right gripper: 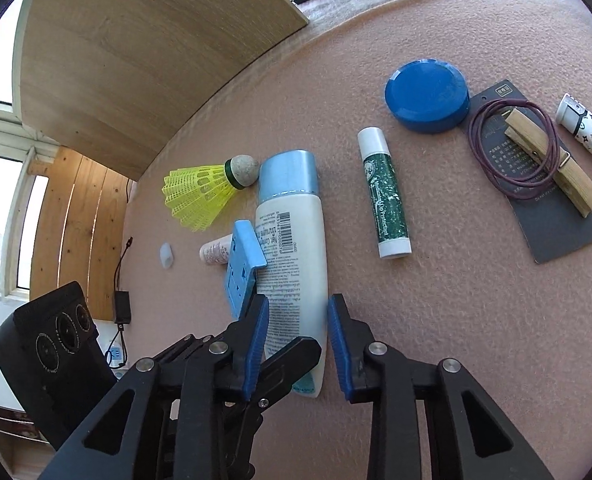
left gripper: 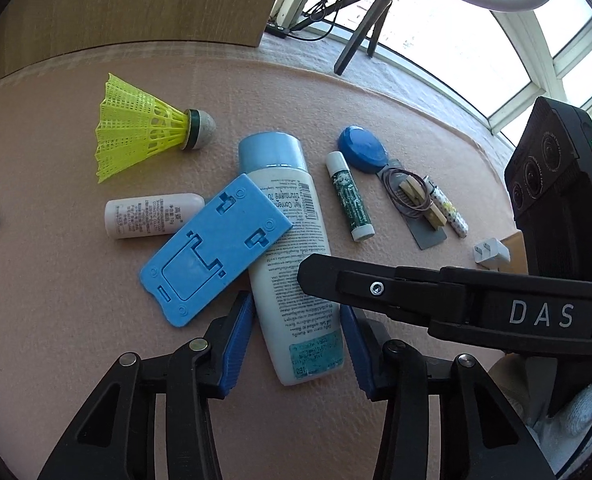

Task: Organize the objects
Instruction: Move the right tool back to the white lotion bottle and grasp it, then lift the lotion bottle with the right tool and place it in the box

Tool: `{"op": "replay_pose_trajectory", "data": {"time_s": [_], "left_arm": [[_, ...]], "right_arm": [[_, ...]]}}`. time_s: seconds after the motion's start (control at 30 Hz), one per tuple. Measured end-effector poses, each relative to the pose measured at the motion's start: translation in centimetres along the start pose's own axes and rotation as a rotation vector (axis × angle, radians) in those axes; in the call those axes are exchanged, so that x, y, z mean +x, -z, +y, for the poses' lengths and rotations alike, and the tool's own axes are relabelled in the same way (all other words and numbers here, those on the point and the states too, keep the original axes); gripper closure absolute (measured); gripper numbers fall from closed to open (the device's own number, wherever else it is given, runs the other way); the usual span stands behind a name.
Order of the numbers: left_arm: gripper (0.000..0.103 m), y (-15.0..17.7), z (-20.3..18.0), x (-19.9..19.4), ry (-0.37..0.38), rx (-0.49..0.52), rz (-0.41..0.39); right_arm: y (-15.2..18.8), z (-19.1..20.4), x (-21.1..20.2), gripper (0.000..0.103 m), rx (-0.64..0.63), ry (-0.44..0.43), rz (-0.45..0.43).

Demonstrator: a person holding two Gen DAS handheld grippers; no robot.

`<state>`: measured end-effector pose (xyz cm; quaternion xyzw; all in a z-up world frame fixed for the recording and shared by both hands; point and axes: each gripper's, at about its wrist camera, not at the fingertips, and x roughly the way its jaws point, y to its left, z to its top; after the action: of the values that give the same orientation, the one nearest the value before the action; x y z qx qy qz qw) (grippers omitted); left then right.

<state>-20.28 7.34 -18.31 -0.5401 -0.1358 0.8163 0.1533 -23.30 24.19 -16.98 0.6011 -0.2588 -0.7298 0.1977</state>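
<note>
Pale plastic fills both views: the lotion bottle (left gripper: 292, 256) lies flat on the pink mat (left gripper: 76, 340), its blue cap toward twelve o'clock. We bracket its base with the left gripper (left gripper: 298, 340) and the right gripper (right gripper: 298, 344), jaws spread on each (nothing pinched yet). The blue phone stand (left gripper: 216, 250) leans on the bottle at nine o'clock, so lifting probably tips it.

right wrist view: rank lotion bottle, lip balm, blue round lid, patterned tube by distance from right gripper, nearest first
1. Lotion bottle: lies between the open fingers of the right gripper, dead ahead.
2. Lip balm: ahead, slightly right of the bottle.
3. Blue round lid: beyond the balm, up and right.
4. Patterned tube: far right edge, past the clothespin card.
</note>
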Motion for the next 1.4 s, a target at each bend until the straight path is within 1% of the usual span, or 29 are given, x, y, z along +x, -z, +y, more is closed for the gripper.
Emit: {"op": "replay_pose_trajectory", "data": {"time_s": [0.23,0.4,0.57,1.0,1.3,1.33,1.4], "left_arm": [[0.055,0.5,-0.9,-0.1,-0.004,0.030,0.009],[0.055,1.7,-2.2,-0.1,0.009,0.055,0.021],[0.055,3.5,-3.8,-0.3,0.019,0.080,0.034],[0.055,8.8,-7.5,-1.4,0.041,0.102,0.072],[0.055,10.9,-9.8,-1.6,0.041,0.158,0.093],[0.054,11.0,-9.9,-1.6,0.033,0.159,0.090],[0.048,10.8,-10.2,-1.5,0.024,0.165,0.090]], "right_arm": [[0.5,-0.2,-0.2,0.077,-0.005,0.013,-0.005],[1.6,-1.0,-0.9,0.077,-0.003,0.021,-0.006],[3.6,-1.9,-2.1,0.077,-0.010,0.034,-0.005],[9.3,-3.2,-4.7,0.077,-0.045,0.065,-0.002],[12.0,-3.6,-6.3,0.077,-0.078,0.111,-0.005],[12.2,-3.6,-6.4,0.077,-0.086,0.116,-0.006],[12.3,-3.5,-6.7,0.076,-0.103,0.135,-0.021]]}}
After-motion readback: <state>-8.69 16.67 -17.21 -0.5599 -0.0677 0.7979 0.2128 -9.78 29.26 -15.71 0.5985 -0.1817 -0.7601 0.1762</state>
